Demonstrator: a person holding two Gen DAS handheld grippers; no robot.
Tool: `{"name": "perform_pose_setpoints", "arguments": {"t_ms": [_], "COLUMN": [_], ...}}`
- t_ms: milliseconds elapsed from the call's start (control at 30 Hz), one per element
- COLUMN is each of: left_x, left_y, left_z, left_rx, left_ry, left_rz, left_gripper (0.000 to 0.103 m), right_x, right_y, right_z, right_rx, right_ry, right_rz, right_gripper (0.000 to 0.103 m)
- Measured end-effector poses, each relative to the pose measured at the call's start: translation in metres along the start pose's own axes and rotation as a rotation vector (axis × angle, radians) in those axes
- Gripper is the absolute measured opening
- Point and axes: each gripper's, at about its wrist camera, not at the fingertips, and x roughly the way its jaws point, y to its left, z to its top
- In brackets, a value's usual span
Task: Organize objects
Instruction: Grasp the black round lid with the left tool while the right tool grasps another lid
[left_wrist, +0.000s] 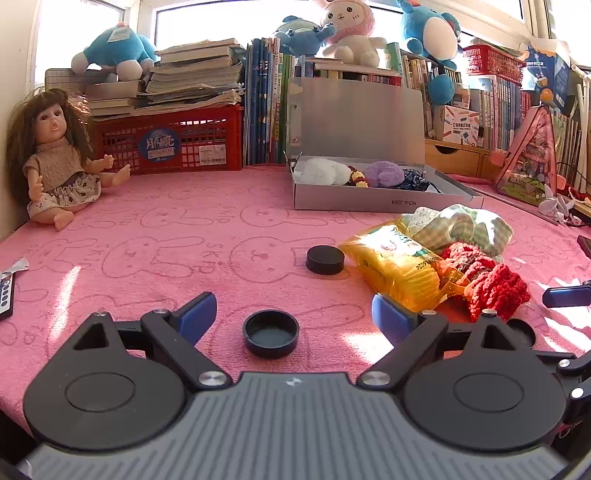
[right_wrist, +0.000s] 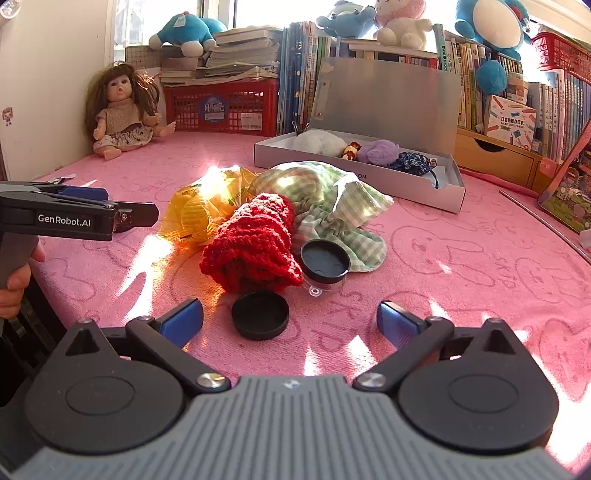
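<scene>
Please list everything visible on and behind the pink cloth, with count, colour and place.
knit: one, red, centre of pink cloth
bag: one, yellow, left of knit
fabric: one, green checked, behind knit
caps: three, black, two left of bag, one before knit
jar: one, clear, black lid, beside knit
box: one, grey, open, far side
doll: one, brown hair, far left corner
crate: one, red, under books
plush toys: several, mostly blue, atop books
left gripper: one, blue fingers, open
right gripper: one, blue fingers, open
</scene>
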Motion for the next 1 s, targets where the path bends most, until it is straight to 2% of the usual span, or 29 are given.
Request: {"name": "perform_pose_setpoints", "arguments": {"t_ms": [367,633,733,1000], "left_x": [0.001,0.007,0.008,0.006], "left_y": [0.010,0.007,0.005,0.006], "left_z": [-0.003,-0.008,-0.008,-0.007], "left_rx": [-0.022,-0.009,0.002,-0.001], "left_ry": [0.019,0.050,0.048,0.043], "left_rz": [-0.003,0.001,0.008,0.039], "left_gripper": [0.092,0.086,0.081,0.059], "right_x": [-0.002,-0.005,-0.006,-0.008], "right_y": [0.001,0.007,0.010,0.016], "right_z": [-0.003,-0.004,-0.005,-0.005], "right_rx": [0.028,0.012,0.003,-0.013], "right_ry": [-0.015,-0.034,-0.037,-0.049], "right_rz": [0.001,0.005,0.013,0.033], "right_gripper": [0.102,0.090,0.085,0.069]}}
